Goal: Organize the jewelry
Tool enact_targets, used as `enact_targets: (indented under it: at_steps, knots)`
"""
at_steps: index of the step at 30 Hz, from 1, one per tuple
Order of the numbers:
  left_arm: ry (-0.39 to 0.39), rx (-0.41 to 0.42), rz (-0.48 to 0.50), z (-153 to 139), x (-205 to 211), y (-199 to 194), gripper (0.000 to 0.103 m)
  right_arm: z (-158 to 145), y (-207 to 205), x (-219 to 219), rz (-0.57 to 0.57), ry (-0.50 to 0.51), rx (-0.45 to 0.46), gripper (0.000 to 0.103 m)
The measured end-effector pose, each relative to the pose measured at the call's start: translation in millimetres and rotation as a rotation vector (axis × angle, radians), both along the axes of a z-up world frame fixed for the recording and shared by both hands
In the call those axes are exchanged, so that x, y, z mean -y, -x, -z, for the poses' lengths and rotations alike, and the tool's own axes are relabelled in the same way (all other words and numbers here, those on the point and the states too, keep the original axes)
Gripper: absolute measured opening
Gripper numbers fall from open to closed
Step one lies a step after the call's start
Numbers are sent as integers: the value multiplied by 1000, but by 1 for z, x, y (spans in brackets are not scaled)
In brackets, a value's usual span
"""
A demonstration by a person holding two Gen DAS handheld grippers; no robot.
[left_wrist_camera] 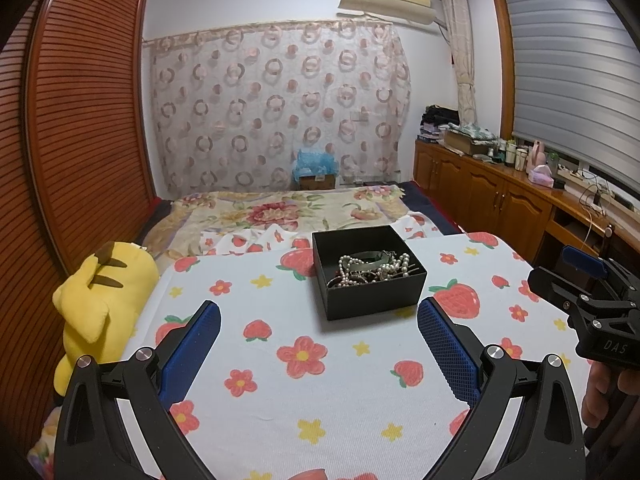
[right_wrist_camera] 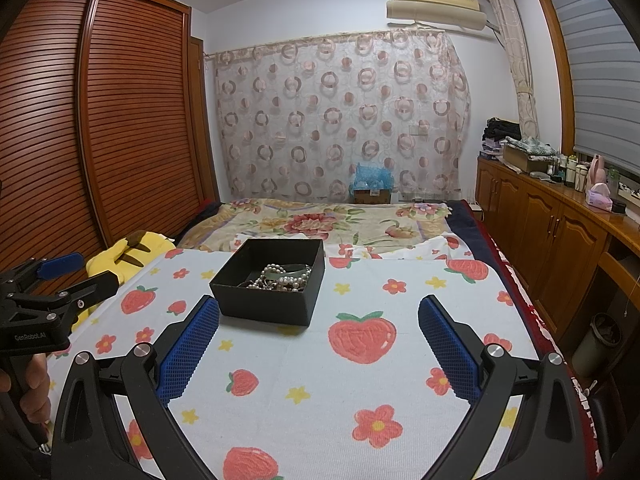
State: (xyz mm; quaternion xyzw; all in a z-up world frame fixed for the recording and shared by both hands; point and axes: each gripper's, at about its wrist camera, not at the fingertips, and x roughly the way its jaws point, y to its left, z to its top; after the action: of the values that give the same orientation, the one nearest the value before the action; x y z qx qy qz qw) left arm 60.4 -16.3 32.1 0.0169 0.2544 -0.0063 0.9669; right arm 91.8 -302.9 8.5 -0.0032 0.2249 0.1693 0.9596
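Observation:
A black open box (left_wrist_camera: pixel 372 294) stands on a strawberry-print cloth (left_wrist_camera: pixel 280 392). It holds tangled jewelry (left_wrist_camera: pixel 372 266): pearl strands, a green bangle and thin chains. My left gripper (left_wrist_camera: pixel 319 316) is open and empty, short of the box, which lies ahead to the right. In the right wrist view the box (right_wrist_camera: pixel 266 304) and its jewelry (right_wrist_camera: pixel 282 278) lie ahead to the left of my right gripper (right_wrist_camera: pixel 319 316), also open and empty. Each gripper shows at the edge of the other's view, the right one (left_wrist_camera: pixel 576 276) and the left one (right_wrist_camera: pixel 64 276).
A yellow plush toy (left_wrist_camera: pixel 102 304) lies at the cloth's left edge. A floral blanket (left_wrist_camera: pixel 280 210) covers the bed beyond. A slatted wooden wardrobe (left_wrist_camera: pixel 80 120) stands left, wooden cabinets (right_wrist_camera: pixel 560 232) with clutter on top stand right, and a bin (right_wrist_camera: pixel 600 344) sits on the floor.

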Motion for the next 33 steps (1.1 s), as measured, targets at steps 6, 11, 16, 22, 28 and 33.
enact_targets:
  at_steps: [6,11,16,22,28,33]
  knots:
    - [-1,0,0,1,0,2,95,0,0,0,0,0,0,100]
    - [0,1,1,1,0,2,95,0,0,0,0,-1,0,100]
    - [0,1,1,1,0,2,95,1,0,0,0,0,0,100]
    - [0,3,0,2,0,3,95,0,0,1,0,-2,1,100]
    - [-3,4,-1,3,0,2,95,0,0,1,0,-1,0,100]
    - [-2,4,1,3,0,0,95,1,0,1,0,-1,0,100]
